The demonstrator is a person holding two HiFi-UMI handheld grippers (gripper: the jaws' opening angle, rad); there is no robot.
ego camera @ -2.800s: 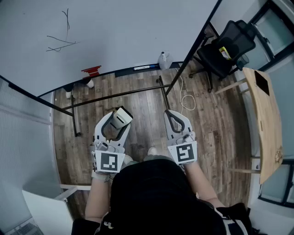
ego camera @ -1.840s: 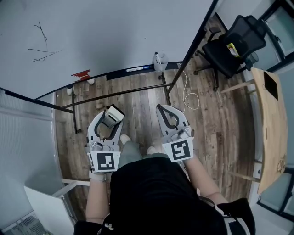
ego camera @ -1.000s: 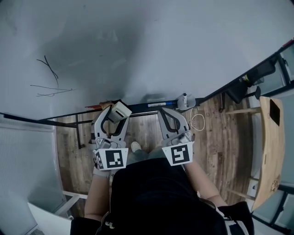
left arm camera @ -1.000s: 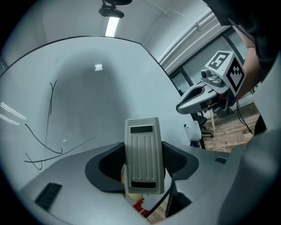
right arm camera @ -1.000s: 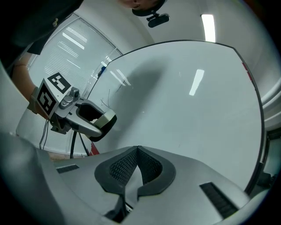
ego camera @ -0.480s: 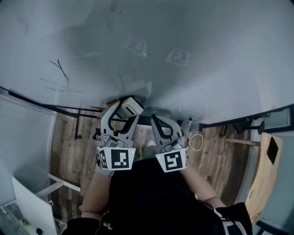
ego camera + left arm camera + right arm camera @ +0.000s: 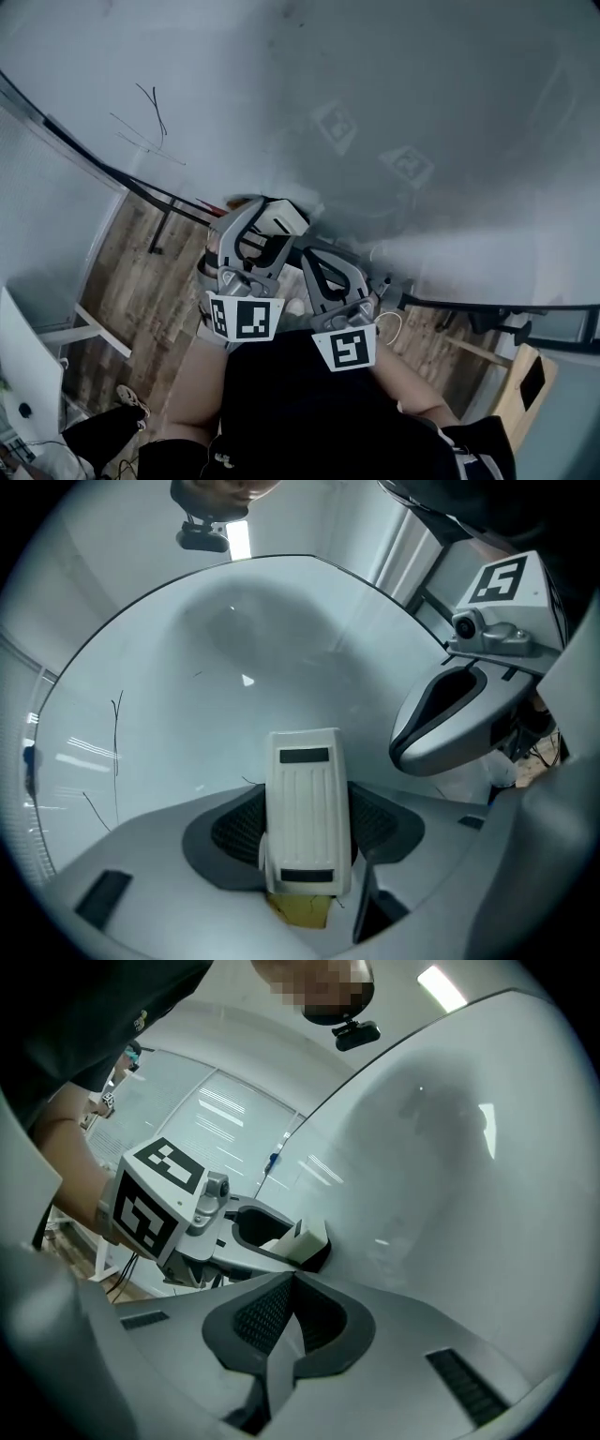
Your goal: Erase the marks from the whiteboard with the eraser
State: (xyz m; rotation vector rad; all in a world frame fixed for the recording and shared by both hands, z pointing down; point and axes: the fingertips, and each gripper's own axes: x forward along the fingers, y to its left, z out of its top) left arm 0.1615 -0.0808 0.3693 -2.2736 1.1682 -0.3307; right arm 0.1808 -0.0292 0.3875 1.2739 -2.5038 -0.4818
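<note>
The whiteboard fills the upper head view. Thin black marks lie on it at the upper left. My left gripper is shut on the white eraser, holding it up close to the board's lower part, right of and below the marks. In the left gripper view the eraser stands upright between the jaws, with marks on the board to its left. My right gripper sits just right of the left one, shut and empty; its closed tips point at the board.
The board's black lower rail runs diagonally over a wooden floor. A white table corner and another person's shoe are at the lower left. A wooden desk and a coiled cable are at the lower right.
The view has swung up onto the whiteboard as both grippers came close to it. The eraser stays in the left gripper; the right stays shut.
</note>
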